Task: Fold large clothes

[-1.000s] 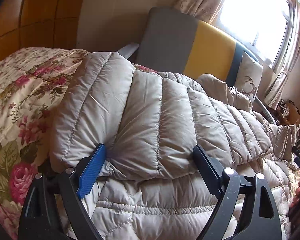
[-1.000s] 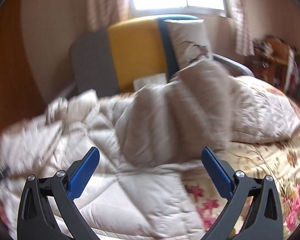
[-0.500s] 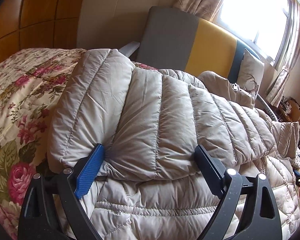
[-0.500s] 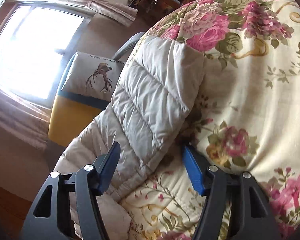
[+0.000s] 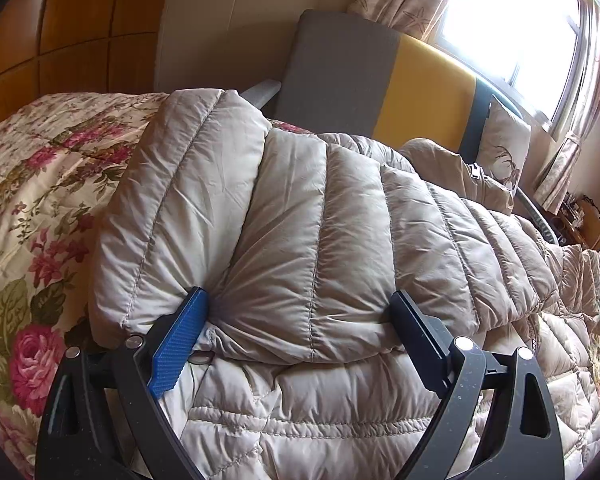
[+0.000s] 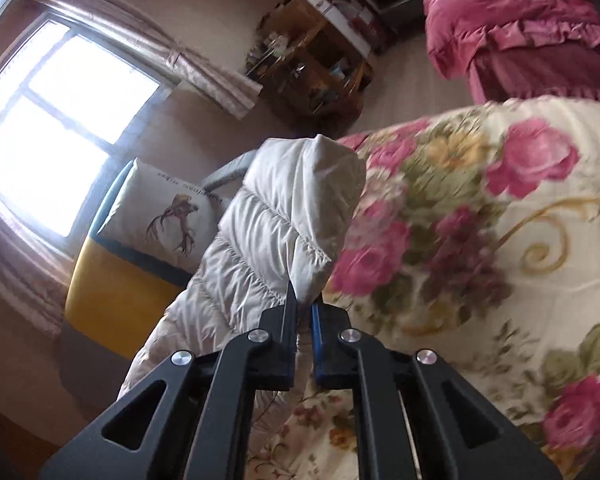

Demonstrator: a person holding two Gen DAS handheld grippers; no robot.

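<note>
A beige quilted down jacket (image 5: 320, 220) lies on the bed, its upper part folded over the lower. My left gripper (image 5: 300, 320) stands open and wide at the near edge of that fold. Its blue left pad (image 5: 180, 332) touches the puffy fabric. In the right wrist view, one end of the jacket (image 6: 284, 220) rises off the floral quilt (image 6: 480, 240). My right gripper (image 6: 303, 308) is shut on the jacket's edge, a thin pinch of cream fabric showing between the pads.
The floral quilt (image 5: 32, 200) covers the bed around the jacket. A grey and yellow sofa back (image 5: 420, 92) with a deer cushion (image 6: 168, 208) stands behind it under the window. A cluttered wooden shelf (image 6: 312, 60) and a pink bed (image 6: 520, 20) lie beyond.
My right gripper swept across to the far end of the jacket, rolled over, and closed from wide open onto the jacket's edge. The left gripper stayed where it was.
</note>
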